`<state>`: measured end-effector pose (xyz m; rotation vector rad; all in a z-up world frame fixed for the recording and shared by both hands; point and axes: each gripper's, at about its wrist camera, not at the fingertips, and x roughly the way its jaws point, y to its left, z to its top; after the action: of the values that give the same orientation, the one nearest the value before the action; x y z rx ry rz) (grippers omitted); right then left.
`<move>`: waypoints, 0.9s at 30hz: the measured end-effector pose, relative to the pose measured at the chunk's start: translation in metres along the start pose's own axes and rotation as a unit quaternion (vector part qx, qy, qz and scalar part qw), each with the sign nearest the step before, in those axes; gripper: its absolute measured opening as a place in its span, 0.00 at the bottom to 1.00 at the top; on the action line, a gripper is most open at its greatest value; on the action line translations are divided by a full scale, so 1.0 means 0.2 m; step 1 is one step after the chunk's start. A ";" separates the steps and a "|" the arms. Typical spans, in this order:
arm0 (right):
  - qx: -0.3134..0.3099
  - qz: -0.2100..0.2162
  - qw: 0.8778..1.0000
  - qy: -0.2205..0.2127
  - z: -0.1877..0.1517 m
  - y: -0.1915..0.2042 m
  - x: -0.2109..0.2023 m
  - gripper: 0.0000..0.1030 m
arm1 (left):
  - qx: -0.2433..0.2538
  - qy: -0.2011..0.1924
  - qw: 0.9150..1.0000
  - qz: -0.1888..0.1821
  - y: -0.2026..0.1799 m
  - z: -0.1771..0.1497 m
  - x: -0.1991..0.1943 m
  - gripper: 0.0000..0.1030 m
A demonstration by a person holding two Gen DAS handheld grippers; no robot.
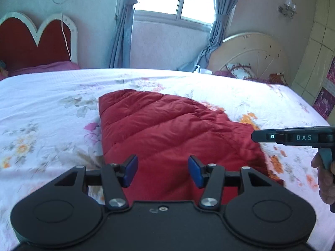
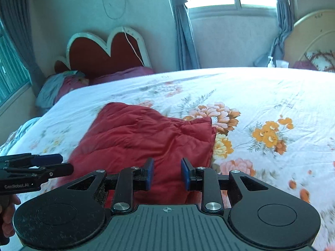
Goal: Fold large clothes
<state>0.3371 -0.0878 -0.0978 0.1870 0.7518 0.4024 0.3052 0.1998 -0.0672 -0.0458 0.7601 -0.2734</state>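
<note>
A red quilted jacket (image 1: 173,129) lies folded into a thick pad on the floral bed sheet (image 1: 41,108). My left gripper (image 1: 163,171) hovers over the jacket's near edge, open, its blue pads apart with no cloth pinched between them. In the right wrist view the same jacket (image 2: 136,138) lies left of centre. My right gripper (image 2: 167,173) is above its near right part, open with a narrower gap and nothing clamped. Each gripper shows in the other's view: the right gripper (image 1: 254,137) comes in side-on from the right edge, and the left gripper (image 2: 66,163) comes in from the left.
A red heart-shaped headboard (image 2: 104,54) and purple pillows (image 2: 123,73) lie at the bed's far left. Behind the bed are a window with grey curtains (image 1: 123,31), a cream headboard (image 1: 251,52) and a wardrobe (image 1: 318,48). A person's hand (image 1: 324,179) grips the right handle.
</note>
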 end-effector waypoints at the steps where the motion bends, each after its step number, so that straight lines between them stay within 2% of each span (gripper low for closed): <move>1: -0.002 -0.005 1.000 0.009 0.00 -0.02 0.04 0.28 | 0.004 0.008 1.000 0.004 0.00 0.00 0.04 0.51; 5: 0.009 -0.016 0.998 0.055 -0.05 -0.11 0.21 0.27 | -0.003 0.024 1.000 -0.003 0.05 -0.04 0.14 0.52; 14: 0.015 -0.020 0.998 0.062 -0.09 -0.13 0.24 0.27 | 0.008 0.029 1.000 -0.001 0.05 -0.06 0.16 0.53; 18: 0.002 -0.030 0.998 0.053 -0.04 -0.07 0.15 0.28 | 0.013 0.025 1.000 0.003 0.04 -0.03 0.10 0.50; 21: -0.004 -0.009 1.000 0.017 -0.03 -0.02 -0.04 0.28 | 0.010 0.003 1.000 0.001 0.02 -0.05 -0.04 0.50; 23: -0.011 0.003 1.000 0.007 -0.05 0.02 -0.13 0.28 | 0.001 0.002 1.000 -0.001 0.00 -0.10 -0.13 0.50; 25: -0.018 0.012 1.000 0.008 -0.10 0.06 -0.18 0.28 | -0.005 0.003 1.000 -0.006 -0.03 -0.16 -0.20 0.50; 27: -0.027 0.026 0.999 0.029 -0.17 0.10 -0.19 0.28 | -0.002 0.009 1.000 -0.009 -0.08 -0.23 -0.25 0.50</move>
<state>0.2824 -0.0843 -0.0925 0.1442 0.7940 0.4793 0.2364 0.2000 -0.0643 -0.0543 0.7787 -0.2904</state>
